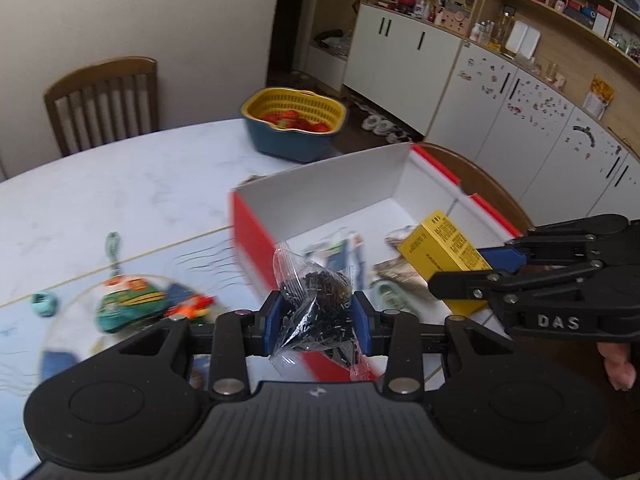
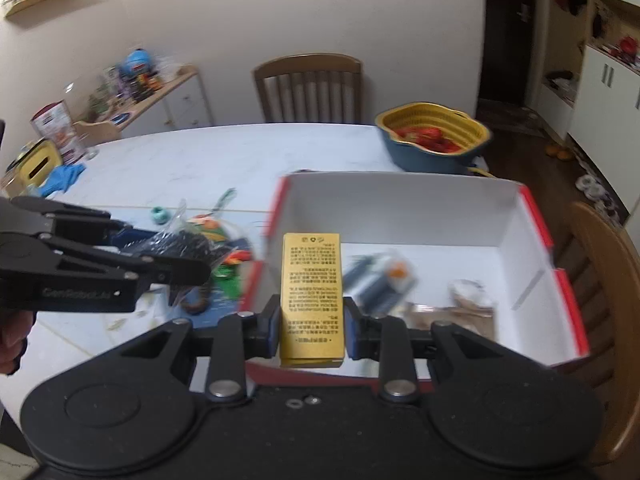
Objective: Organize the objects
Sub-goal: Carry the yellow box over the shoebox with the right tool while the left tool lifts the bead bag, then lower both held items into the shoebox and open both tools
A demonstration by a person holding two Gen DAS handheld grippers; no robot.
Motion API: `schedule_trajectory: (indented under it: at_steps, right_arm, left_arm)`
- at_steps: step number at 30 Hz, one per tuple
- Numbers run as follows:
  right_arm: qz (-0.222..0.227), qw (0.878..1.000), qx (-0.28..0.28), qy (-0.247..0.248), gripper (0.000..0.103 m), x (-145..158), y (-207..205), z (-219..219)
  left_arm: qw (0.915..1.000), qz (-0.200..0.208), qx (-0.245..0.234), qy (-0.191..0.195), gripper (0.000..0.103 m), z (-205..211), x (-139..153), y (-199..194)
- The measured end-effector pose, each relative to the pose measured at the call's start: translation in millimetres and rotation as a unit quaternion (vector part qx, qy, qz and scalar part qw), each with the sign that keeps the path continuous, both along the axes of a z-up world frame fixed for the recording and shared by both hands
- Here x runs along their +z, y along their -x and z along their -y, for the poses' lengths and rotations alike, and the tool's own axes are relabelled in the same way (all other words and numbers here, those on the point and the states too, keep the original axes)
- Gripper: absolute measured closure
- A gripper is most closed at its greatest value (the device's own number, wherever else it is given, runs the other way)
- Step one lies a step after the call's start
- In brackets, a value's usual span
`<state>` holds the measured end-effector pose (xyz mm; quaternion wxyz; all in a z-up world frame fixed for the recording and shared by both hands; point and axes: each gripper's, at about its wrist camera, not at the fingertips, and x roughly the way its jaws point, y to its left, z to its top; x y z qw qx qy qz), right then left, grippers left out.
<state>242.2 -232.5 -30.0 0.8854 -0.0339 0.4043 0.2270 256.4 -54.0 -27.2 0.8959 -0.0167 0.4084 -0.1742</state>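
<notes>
My left gripper (image 1: 316,320) is shut on a clear plastic bag of small black bits (image 1: 316,300), held above the near wall of a red-sided box with a white inside (image 1: 328,200). In the right wrist view that gripper (image 2: 188,268) and the bag (image 2: 176,242) show at the left. My right gripper (image 2: 311,326) is shut on a flat yellow printed box (image 2: 311,288), over the red box's (image 2: 400,208) near left corner. The left wrist view shows the right gripper (image 1: 472,268) with the yellow box (image 1: 440,246) at the right. Several packets (image 2: 380,276) lie inside the box.
A blue tub with a yellow colander of red fruit (image 1: 294,120) stands at the table's far side. Loose small items, among them a green pouch (image 1: 128,306) and a teal thing (image 1: 44,304), lie left of the box. Wooden chairs (image 2: 310,88) stand behind and right of the table.
</notes>
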Motion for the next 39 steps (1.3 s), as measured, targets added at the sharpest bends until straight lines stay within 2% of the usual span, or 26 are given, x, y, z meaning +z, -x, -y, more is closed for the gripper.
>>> schedule_trajectory:
  at_steps: [7,12,22,29,39]
  right_arm:
    - [-0.017,0.999,-0.049,0.005,0.075,-5,-38,48]
    - [-0.032,0.998,-0.059,0.008,0.075,-16,-66,64]
    - [-0.093,0.994,-0.063,0.019,0.075,-59,-121,62]
    - [-0.114,0.992,-0.046,0.030,0.075,-80,-138,57]
    - [-0.142,0.989,-0.019,0.036,0.075,-93,-146,49]
  left_arm:
    - [0.9995,-0.025,-0.019,0.001,0.067,48,-13,-31]
    - [0.9984,-0.048,-0.028,-0.012,0.067,76,-32,-51]
    - [0.9946,-0.092,-0.037,-0.031,0.067,109,-65,-85]
    - [0.9911,-0.111,-0.039,-0.062,0.067,124,-83,-104]
    - [0.9852,-0.147,-0.026,-0.085,0.067,125,-102,-120]
